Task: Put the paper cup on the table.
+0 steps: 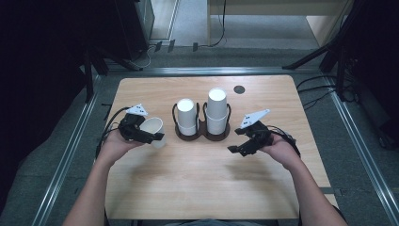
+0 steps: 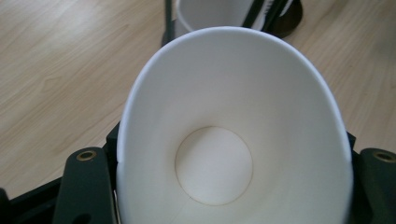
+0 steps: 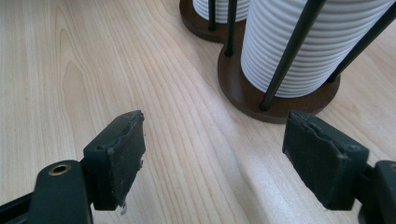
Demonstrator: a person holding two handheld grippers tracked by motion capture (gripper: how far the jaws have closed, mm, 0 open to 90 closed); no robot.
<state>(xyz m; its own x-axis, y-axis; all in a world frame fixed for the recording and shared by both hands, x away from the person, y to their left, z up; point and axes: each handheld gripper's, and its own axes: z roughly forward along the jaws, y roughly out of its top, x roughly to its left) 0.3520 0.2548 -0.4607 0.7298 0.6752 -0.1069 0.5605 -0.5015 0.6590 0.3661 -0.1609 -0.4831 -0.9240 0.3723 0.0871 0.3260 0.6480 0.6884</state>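
The left gripper [image 1: 149, 136] is gripping a single paper cup [image 1: 153, 131] between its jaws, clamping the cup wall from both sides. The cup is lying tilted, mouth facing the gripper camera, left of the cup holder [image 1: 202, 133]. The holder is carrying two cup stacks: a shorter one [image 1: 187, 115] and a taller one [image 1: 216, 109]. The right gripper [image 1: 239, 145] is hovering just right of the holder base, jaws standing wide apart, holding nothing.
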